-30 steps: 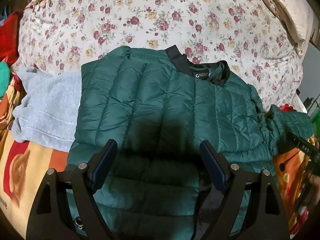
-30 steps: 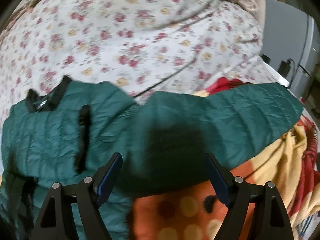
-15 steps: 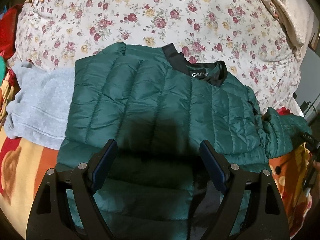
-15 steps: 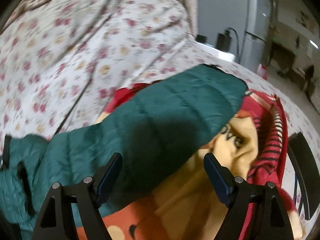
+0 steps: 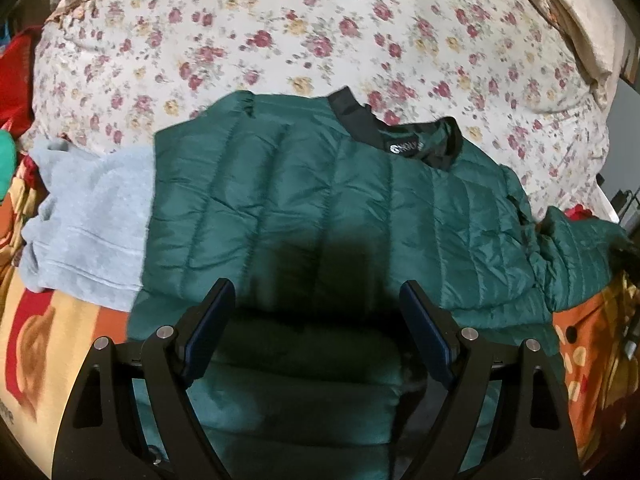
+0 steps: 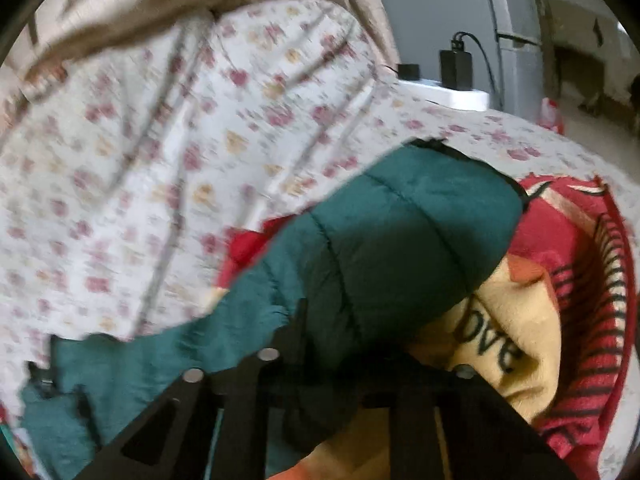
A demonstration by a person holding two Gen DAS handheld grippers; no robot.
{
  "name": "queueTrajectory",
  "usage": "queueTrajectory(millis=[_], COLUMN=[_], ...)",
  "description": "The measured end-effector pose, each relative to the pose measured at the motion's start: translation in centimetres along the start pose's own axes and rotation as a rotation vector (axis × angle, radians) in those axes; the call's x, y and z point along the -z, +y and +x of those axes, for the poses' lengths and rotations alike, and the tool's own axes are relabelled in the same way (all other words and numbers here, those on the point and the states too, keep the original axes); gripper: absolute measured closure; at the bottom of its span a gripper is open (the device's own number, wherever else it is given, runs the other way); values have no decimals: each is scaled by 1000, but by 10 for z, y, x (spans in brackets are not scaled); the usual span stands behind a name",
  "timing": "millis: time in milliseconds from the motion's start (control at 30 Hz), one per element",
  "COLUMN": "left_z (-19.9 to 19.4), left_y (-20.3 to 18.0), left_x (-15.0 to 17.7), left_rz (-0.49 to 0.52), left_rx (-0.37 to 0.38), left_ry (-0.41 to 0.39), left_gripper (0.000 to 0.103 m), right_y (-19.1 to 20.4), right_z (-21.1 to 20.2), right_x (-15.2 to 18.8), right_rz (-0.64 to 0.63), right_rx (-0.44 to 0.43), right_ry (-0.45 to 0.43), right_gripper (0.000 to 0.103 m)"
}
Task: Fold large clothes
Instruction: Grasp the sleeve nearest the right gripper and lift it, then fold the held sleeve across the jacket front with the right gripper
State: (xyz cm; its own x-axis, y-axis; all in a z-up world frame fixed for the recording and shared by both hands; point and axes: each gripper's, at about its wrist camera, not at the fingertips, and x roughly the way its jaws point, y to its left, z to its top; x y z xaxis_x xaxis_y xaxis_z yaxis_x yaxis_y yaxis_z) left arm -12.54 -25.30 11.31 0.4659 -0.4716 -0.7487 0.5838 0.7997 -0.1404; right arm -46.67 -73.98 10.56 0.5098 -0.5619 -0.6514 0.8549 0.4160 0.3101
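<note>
A dark green quilted jacket (image 5: 320, 208) with a black collar lies flat on the bed, its left side folded in. My left gripper (image 5: 316, 332) hovers open and empty above the jacket's lower middle. The jacket's right sleeve (image 5: 576, 256) stretches out to the right. In the right wrist view that sleeve (image 6: 400, 240) runs up to its black cuff, and my right gripper (image 6: 332, 352) is closed on the sleeve's middle, with the fabric bunched between the fingers.
A flowered quilt (image 5: 320, 28) is piled behind the jacket. A grey fleece garment (image 5: 88, 216) lies at the jacket's left. An orange, yellow and red blanket (image 6: 520, 320) covers the bed. A white power strip with chargers (image 6: 452, 92) sits past the bed.
My right gripper has moved along the sleeve toward the cuff and closed on it. My left gripper has stayed open over the jacket, shifting only slightly.
</note>
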Motion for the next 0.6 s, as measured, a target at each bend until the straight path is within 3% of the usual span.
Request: queueTrajectory(millis=[233, 433, 600], left_z=[-20, -25, -22], left_y=[33, 63, 79], left_x=[-5, -8, -6], left_rz=[2, -47, -64], left_rx=[-71, -94, -91], left_ry=[-42, -44, -43], left_gripper=[19, 19, 19], right_y=[47, 141, 232], right_z=[-51, -79, -83], right_x=[7, 32, 74], right_rz=[-68, -242, -393], right_rx=[-271, -421, -548], right_ry=[-21, 3, 65], right_gripper=[92, 92, 92])
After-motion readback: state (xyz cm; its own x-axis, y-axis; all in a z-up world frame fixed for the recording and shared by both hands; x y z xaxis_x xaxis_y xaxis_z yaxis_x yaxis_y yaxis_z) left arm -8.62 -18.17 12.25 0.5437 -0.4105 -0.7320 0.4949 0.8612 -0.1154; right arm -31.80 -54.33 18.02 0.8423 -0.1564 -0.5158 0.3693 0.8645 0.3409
